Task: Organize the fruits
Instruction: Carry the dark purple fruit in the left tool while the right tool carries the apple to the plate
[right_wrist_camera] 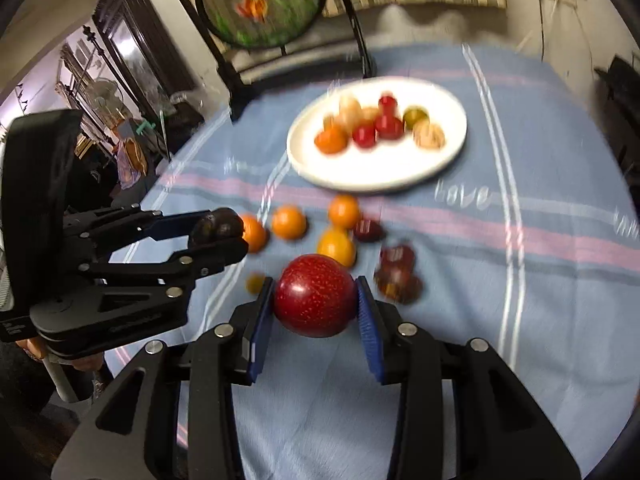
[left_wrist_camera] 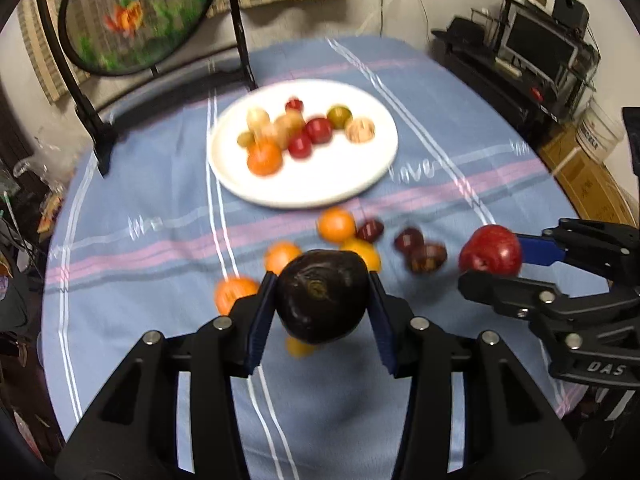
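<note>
- Left wrist view: "DAS" reads on my right gripper [left_wrist_camera: 490,268]; "love" is woven into the blue striped tablecloth [left_wrist_camera: 460,120]. My left gripper [left_wrist_camera: 322,300] is clenched on a dark, near-black fruit [left_wrist_camera: 322,300], held short of the white plate [left_wrist_camera: 360,184]. Loose oranges [left_wrist_camera: 336,224] and dark red fruits [left_wrist_camera: 426,258] lie between fruit and plate.
- Right wrist view: my right gripper [right_wrist_camera: 314,300] grasps a glossy red speckled apple [right_wrist_camera: 314,296], also short of the plate [right_wrist_camera: 380,176], which holds blurred mixed fruit. A round framed screen [right_wrist_camera: 260,4] stands beyond the plate.
</note>
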The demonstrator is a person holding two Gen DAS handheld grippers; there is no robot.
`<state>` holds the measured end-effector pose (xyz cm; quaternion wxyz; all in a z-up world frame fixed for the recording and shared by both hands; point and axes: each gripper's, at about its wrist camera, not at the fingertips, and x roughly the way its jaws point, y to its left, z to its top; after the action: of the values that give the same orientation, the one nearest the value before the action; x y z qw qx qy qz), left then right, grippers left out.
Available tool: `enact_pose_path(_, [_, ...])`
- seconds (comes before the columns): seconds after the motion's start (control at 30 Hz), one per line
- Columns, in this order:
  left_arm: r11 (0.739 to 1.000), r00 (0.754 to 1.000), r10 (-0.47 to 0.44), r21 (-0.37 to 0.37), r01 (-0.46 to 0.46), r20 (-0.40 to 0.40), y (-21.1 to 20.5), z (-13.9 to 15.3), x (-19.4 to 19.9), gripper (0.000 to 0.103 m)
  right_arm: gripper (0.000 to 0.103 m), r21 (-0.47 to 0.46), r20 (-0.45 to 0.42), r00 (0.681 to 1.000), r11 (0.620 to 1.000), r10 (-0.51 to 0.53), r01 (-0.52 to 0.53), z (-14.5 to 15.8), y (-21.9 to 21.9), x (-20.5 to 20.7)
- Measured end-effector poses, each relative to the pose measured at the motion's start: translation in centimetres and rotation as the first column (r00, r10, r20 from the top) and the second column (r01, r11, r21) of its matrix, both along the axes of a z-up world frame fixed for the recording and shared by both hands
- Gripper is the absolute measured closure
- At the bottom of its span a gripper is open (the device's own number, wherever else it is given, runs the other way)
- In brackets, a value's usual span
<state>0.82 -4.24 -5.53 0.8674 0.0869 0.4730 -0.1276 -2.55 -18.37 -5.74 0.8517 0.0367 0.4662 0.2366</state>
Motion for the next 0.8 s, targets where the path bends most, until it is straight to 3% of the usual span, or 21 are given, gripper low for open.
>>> enact_pose_path(0.37, [0.999,0.987,0.043,-0.006,-0.042,0.155,0.0,6.7,5.6,0.058,0.063,-0.009,0.196,0.98,1.0,0.028,-0.027,8.0,0.8,6.1])
enact_pose_path(0.53, [0.999,0.986,0.051,-0.009,-0.05,0.16,-0.2,7.1,7.6,0.058,0.063,-0.016,0.215,0.976,0.999,0.034,-0.032,8.7,1.0,7.6])
enact_pose_path(0.8, [0.998,0.991,0.06,-0.007,-0.06,0.118,0.0,5.3,9.6,0.058,0.063,-0.02,0.185,0.982,0.999,0.04,-0.038,7.4,1.2,9.5])
